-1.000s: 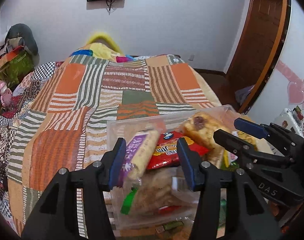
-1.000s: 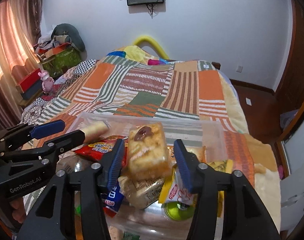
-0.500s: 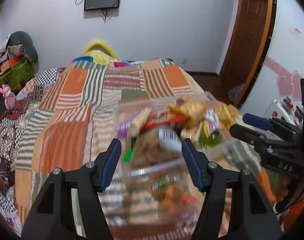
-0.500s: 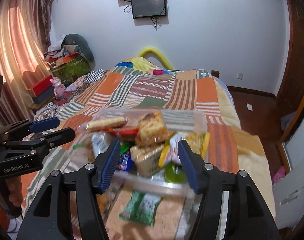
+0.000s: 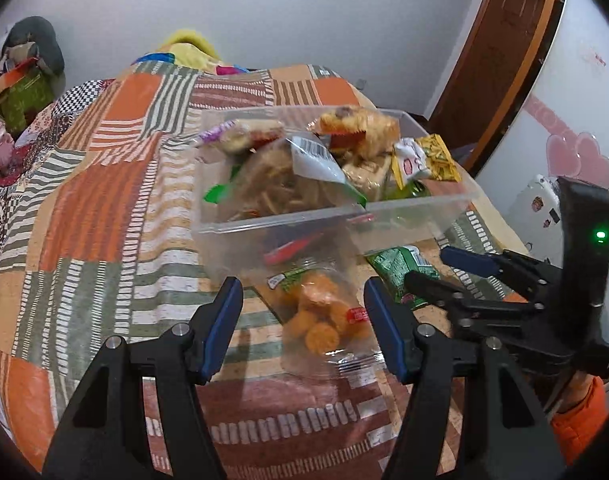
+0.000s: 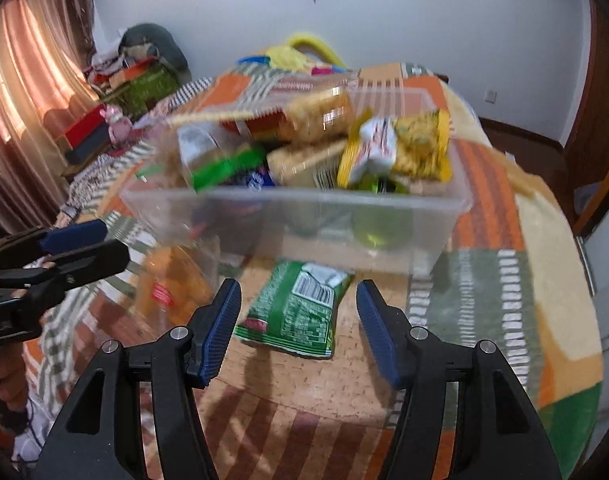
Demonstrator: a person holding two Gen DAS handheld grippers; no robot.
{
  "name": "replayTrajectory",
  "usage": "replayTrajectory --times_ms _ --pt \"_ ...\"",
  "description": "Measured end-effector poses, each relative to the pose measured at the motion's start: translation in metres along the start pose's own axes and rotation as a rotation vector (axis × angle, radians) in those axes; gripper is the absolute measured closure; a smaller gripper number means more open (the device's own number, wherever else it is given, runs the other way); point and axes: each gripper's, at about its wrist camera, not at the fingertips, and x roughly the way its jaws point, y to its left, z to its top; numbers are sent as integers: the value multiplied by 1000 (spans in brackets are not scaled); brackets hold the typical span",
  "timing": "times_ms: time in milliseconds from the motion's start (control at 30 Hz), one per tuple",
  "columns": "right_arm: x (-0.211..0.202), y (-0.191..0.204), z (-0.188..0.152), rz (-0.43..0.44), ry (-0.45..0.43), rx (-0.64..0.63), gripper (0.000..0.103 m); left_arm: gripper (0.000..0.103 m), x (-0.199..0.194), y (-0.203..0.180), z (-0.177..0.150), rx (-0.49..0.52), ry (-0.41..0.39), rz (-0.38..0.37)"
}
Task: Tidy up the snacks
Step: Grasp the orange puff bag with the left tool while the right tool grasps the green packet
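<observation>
A clear plastic bin (image 5: 416, 206) (image 6: 384, 204) heaped with snack packets stands on the patchwork bedspread. A clear bag of orange snacks (image 5: 324, 312) (image 6: 172, 280) lies in front of it, between the fingers of my left gripper (image 5: 302, 328), which is open and empty above it. A green snack packet (image 6: 298, 306) (image 5: 400, 264) lies beside it, just ahead of my right gripper (image 6: 298, 330), also open and empty. A yellow packet (image 6: 404, 150) (image 5: 424, 158) rests on the bin's right end.
The patchwork bedspread (image 5: 104, 184) stretches back to a white wall. Piled clothes and boxes (image 6: 132, 76) stand at the far left by a curtain. A wooden door (image 5: 492, 56) is at the right. The bed edge drops off at the right (image 6: 564, 280).
Both grippers have pulled back and down from the bin top. The bin now stands farther ahead, and the two packets on the bedspread have come into view between the fingers.
</observation>
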Motion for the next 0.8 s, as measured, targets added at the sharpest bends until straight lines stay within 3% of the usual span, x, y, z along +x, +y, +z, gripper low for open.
replayTrajectory --times_ms 200,267,433,667,800 --pt "19 -3 1 50 40 36 49 40 22 -13 -4 45 45 13" --pt "18 -2 0 67 37 39 59 40 29 -15 -7 53 63 7" --pt "8 -5 -7 70 15 33 72 37 42 -18 -11 47 84 10" --pt "-5 -9 -15 45 -21 40 73 36 62 -16 -16 18 116 15" --pt "-14 -11 -15 47 -46 42 73 42 61 -15 -17 17 105 14"
